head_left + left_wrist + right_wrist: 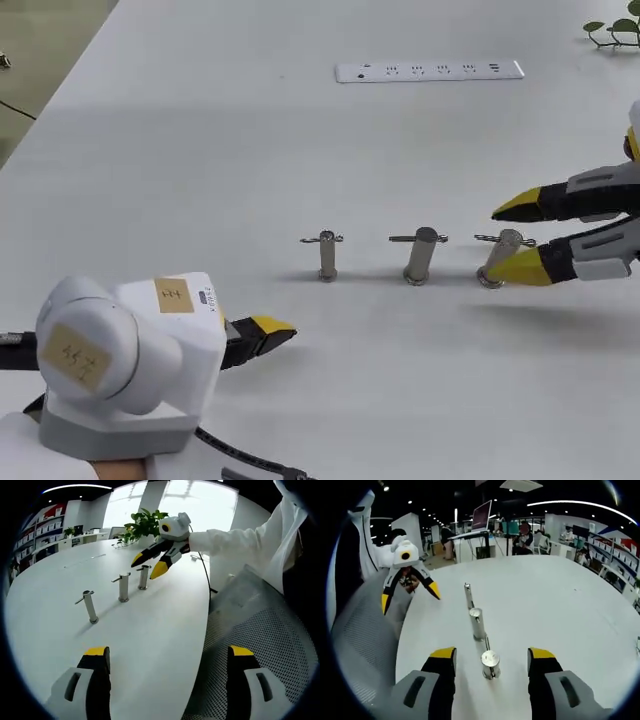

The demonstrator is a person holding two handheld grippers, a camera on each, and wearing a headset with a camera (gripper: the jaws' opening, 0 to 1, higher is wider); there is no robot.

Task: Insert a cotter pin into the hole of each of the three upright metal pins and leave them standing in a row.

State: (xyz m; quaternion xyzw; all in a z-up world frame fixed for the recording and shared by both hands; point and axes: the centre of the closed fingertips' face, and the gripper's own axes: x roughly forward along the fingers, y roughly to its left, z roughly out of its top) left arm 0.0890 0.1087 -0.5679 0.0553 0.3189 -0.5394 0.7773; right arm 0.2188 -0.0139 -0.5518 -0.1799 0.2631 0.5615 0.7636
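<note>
Three metal pins (327,257) stand in a row on the tabletop (200,150), with cotter pins (323,239) through each. Right gripper view shows the right gripper (492,653) with released fingers flanking the pin right of the middle pin (421,256). The left gripper (167,652) gapes empty.

Wht table (200,150), plant (145,522), mesh chair (265,630).
</note>
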